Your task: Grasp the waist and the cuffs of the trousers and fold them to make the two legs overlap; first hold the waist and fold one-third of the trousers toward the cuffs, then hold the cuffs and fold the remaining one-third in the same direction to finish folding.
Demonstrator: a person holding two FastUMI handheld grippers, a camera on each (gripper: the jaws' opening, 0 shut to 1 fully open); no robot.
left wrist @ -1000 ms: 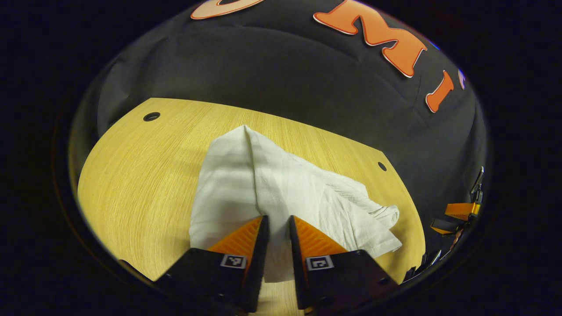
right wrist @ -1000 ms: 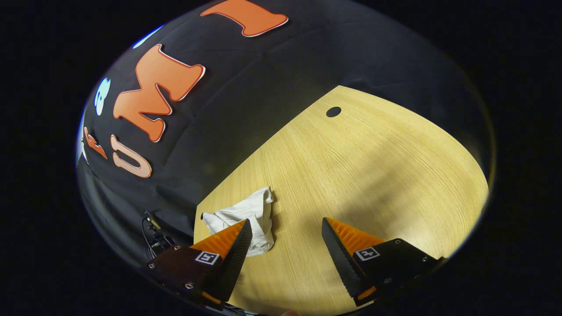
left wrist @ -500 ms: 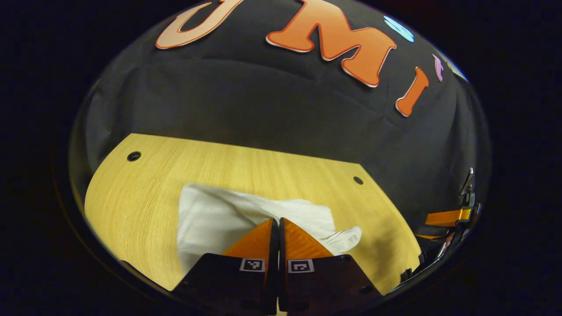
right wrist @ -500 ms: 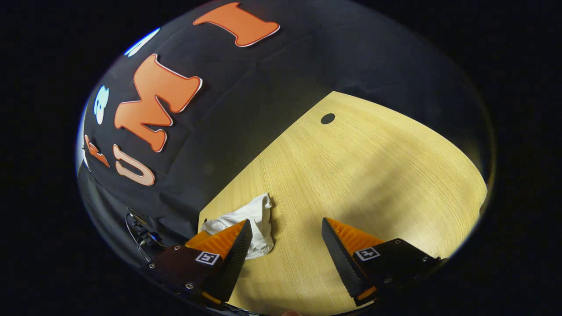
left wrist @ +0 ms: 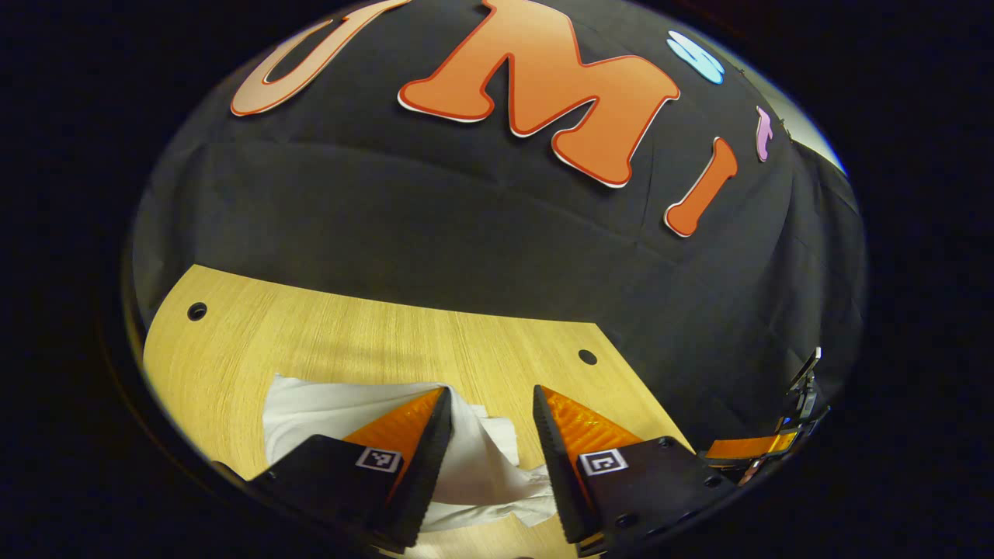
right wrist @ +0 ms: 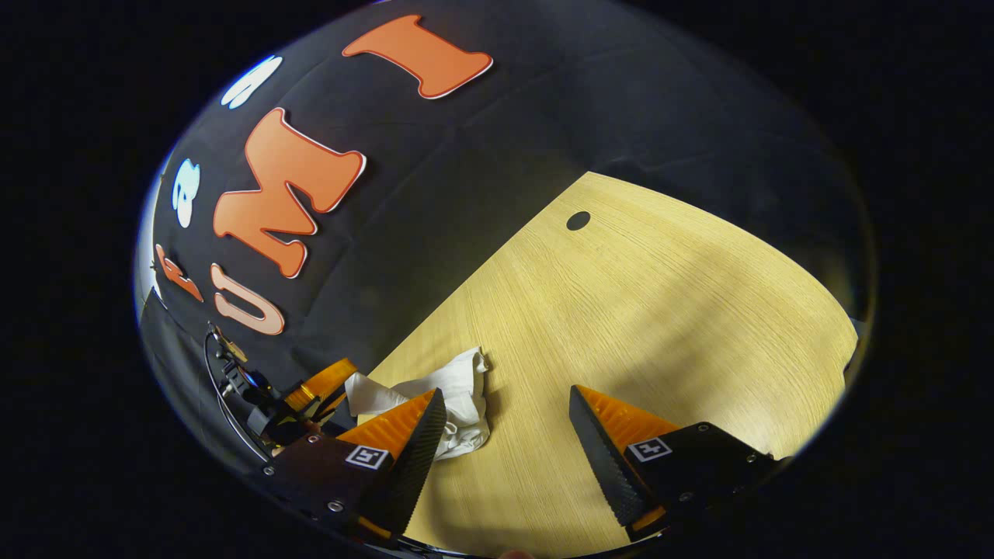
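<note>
The white trousers [left wrist: 326, 407] lie bunched and folded on the wooden table [left wrist: 349, 338], low in the left gripper view. My left gripper [left wrist: 491, 392] is open just above them, and cloth shows in the gap between its fingers without being pinched. In the right gripper view the trousers [right wrist: 458, 380] form a small crumpled heap near the table's left edge, partly behind one finger. My right gripper [right wrist: 505, 392] is open over bare wood to the right of the heap, holding nothing. The left gripper [right wrist: 318, 384] shows at the heap's far side.
The table [right wrist: 660, 310] has a round hole [right wrist: 578, 220] near its far edge and two holes [left wrist: 196, 311] [left wrist: 588, 357] along the wall side. Black cloth wall stands close behind. The right gripper [left wrist: 749, 448] shows past the table's right corner.
My left gripper, shut on the trousers half a second ago, has opened and let them go. The cloth has sunk from a raised peak to a flat heap. The right gripper barely moved.
</note>
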